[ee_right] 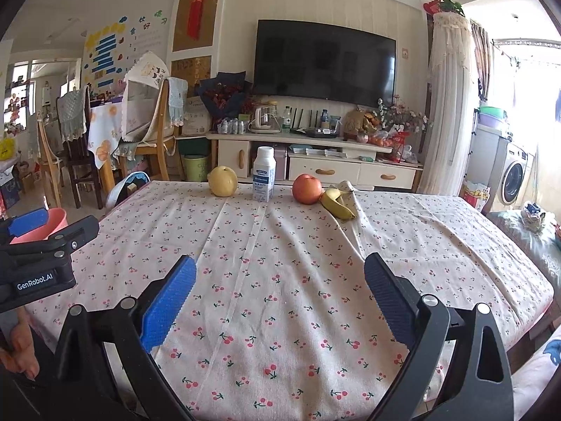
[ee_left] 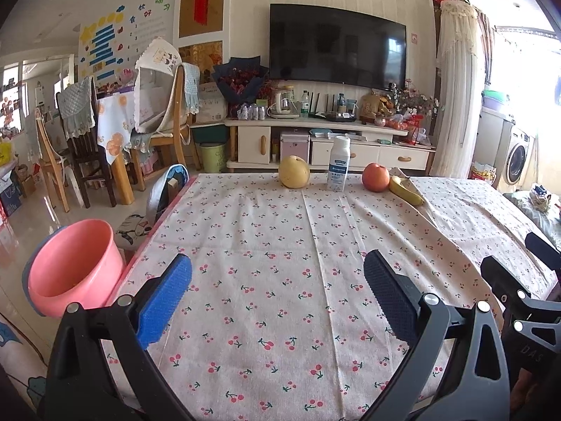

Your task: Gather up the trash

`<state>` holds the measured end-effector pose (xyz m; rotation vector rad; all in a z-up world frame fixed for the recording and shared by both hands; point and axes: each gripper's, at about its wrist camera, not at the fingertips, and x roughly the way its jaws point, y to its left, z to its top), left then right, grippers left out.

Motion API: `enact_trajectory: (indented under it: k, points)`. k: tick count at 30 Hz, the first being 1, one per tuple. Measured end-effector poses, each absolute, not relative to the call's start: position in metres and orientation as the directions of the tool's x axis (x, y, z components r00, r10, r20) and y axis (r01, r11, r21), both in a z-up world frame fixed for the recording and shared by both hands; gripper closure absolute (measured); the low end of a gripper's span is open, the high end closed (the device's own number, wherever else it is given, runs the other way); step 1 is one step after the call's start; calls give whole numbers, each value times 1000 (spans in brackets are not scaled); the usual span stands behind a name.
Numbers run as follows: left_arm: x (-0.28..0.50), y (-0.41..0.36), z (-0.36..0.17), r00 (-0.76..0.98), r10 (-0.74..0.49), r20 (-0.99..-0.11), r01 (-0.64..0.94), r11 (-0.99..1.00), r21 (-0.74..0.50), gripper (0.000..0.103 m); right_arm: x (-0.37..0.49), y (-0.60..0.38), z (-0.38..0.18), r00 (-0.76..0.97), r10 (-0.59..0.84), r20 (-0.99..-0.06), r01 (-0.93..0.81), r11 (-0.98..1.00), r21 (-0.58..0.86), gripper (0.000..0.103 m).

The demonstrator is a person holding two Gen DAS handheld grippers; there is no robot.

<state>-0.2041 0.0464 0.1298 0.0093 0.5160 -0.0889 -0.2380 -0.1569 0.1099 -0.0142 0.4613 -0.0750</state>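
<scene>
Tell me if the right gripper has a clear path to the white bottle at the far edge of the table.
Probably yes. The right gripper is open and empty, and only bare tablecloth lies between it and the white bottle. The pear and apple stand apart from it on either side.

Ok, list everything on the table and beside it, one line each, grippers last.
pear: 1, yellow, far edge of table, leftmost
bottle: 1, white with blue label, upright, right of pear
apple: 1, red-orange, right of bottle
banana: 1, yellow, touching the apple's right side
tablecloth: 1, white with cherry print, covering table
bucket: 1, pink, off table's left edge
left gripper: open, empty, over near edge
right gripper: open, empty, over near edge
</scene>
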Motion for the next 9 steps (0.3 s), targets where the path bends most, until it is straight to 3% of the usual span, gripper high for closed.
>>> enact_trajectory:
  k: [9]
  points:
    - [-115, 32, 87, 770, -56, -635, 41, 998, -38, 4, -155, -169, 67, 780, -95, -619, 86, 995, -44, 7]
